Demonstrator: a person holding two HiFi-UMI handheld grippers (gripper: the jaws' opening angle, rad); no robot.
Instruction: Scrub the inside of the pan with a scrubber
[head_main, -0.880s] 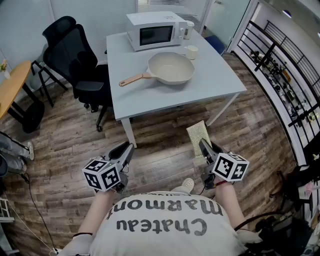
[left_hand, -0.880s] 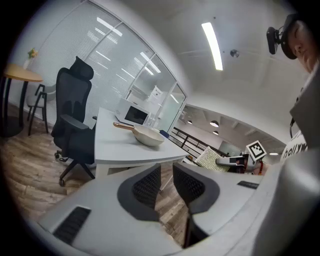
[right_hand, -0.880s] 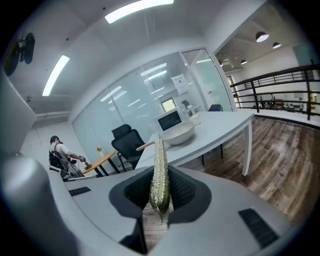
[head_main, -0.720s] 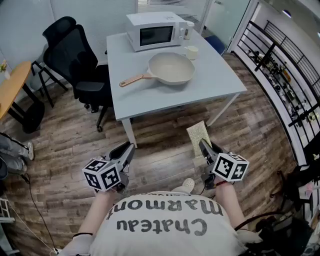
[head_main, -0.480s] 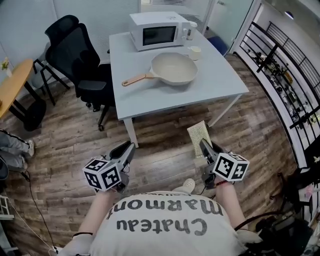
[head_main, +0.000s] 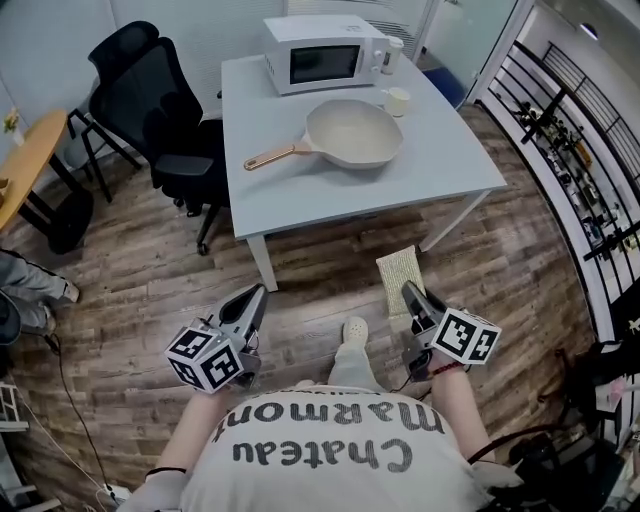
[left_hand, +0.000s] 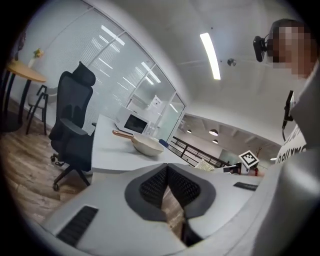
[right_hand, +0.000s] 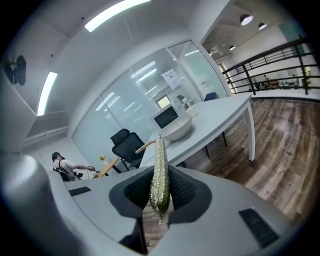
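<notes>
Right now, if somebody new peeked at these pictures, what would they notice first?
Probably the big cream pan with its coppery handle, sitting on the grey table in front of a white microwave. Next comes the sparkly scrubber pinched in the right gripper, low over the wooden floor and short of the table. The left gripper beside it is shut and holds nothing.

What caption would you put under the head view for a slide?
Person faces a table with a pan, right gripper shut on a scrubber, left gripper shut and empty.
</notes>
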